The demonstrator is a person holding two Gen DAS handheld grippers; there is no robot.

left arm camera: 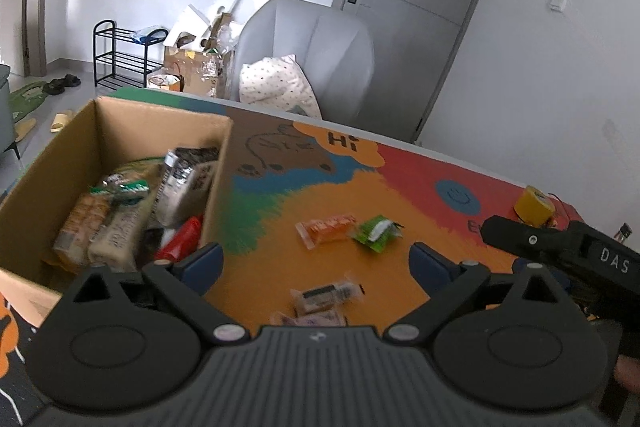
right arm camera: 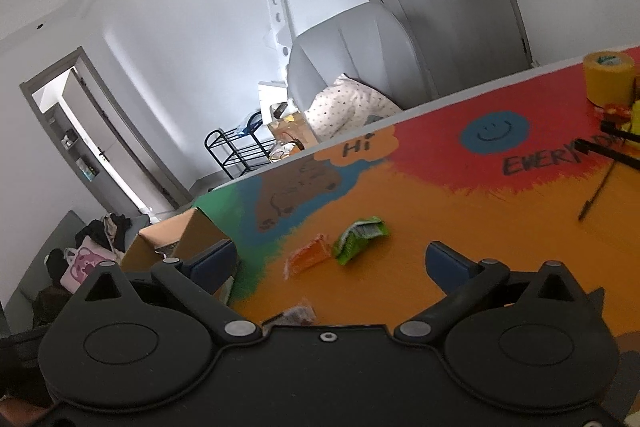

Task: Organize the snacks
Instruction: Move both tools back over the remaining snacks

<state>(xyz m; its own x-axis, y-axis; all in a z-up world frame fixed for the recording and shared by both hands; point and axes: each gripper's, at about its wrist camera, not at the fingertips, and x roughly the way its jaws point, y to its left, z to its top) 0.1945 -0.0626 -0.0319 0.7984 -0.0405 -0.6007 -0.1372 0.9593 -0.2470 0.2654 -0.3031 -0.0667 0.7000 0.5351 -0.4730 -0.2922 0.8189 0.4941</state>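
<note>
**Both grippers spread wide and empty over loose snack packets**

The left gripper (left arm camera: 316, 259) has its blue-padded jaws spread wide with nothing between them, hanging above the painted table (left arm camera: 420, 195). The right gripper (right arm camera: 332, 261) is likewise wide apart and holds nothing.

Taking the cardboard box (left arm camera: 60, 151) as the landmark, and going left to right in the left wrist view: the box stands on the table's left part, open at the top. Inside it lie several snacks: a tan biscuit pack (left arm camera: 78, 223) toward its left wall, a pale long packet (left arm camera: 116, 231) beside that, a silver and black pouch (left arm camera: 186, 183) leaning near its right wall, and a red packet (left arm camera: 180, 239) at its near right corner. The left gripper's left jaw sits just in front of that corner.

Right of the box, on the orange patch of the table, lies an orange snack packet (left arm camera: 326, 229), and just beyond it a green snack packet (left arm camera: 376, 231); the two are close, whether touching I cannot tell. Nearer the camera, still right of the box, lie a clear-wrapped packet (left arm camera: 326, 295) and a blurred pale one (left arm camera: 308, 319) partly hidden by the gripper body.

Far right of the box, a roll of yellow tape (left arm camera: 534, 205) stands near the table's edge. Behind the table, beyond the box, stands a grey armchair (left arm camera: 312, 43) with a dotted pillow (left arm camera: 276, 83).
</note>
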